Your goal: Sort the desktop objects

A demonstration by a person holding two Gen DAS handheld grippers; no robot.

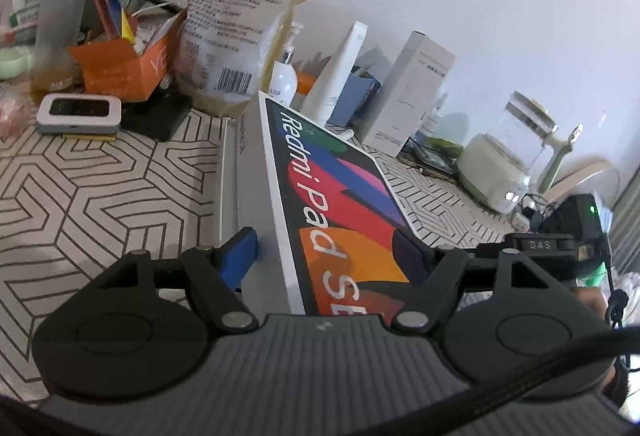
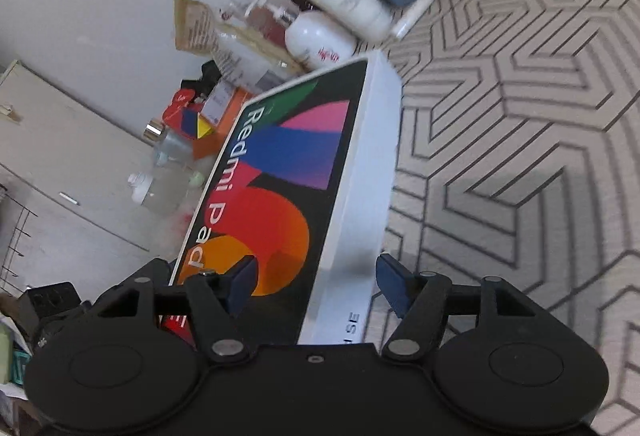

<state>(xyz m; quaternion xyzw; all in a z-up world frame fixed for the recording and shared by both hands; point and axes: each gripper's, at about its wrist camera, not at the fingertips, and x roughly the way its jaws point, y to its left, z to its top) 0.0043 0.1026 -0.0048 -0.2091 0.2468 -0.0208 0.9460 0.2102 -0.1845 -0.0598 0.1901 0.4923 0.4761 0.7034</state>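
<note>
A flat white Redmi Pad SE box with a colourful printed lid is held tilted on its long edge above the patterned table. My left gripper straddles its near end, blue pads on both faces, shut on the box. My right gripper grips the same box from the other side, one pad on the printed lid and one by the white side wall. The box's far end points at the clutter along the wall.
Along the wall stand a tan food bag, an orange box of odds and ends, a frosted bottle, a white tube, a white carton and a glass kettle. A small white device lies on the patterned mat.
</note>
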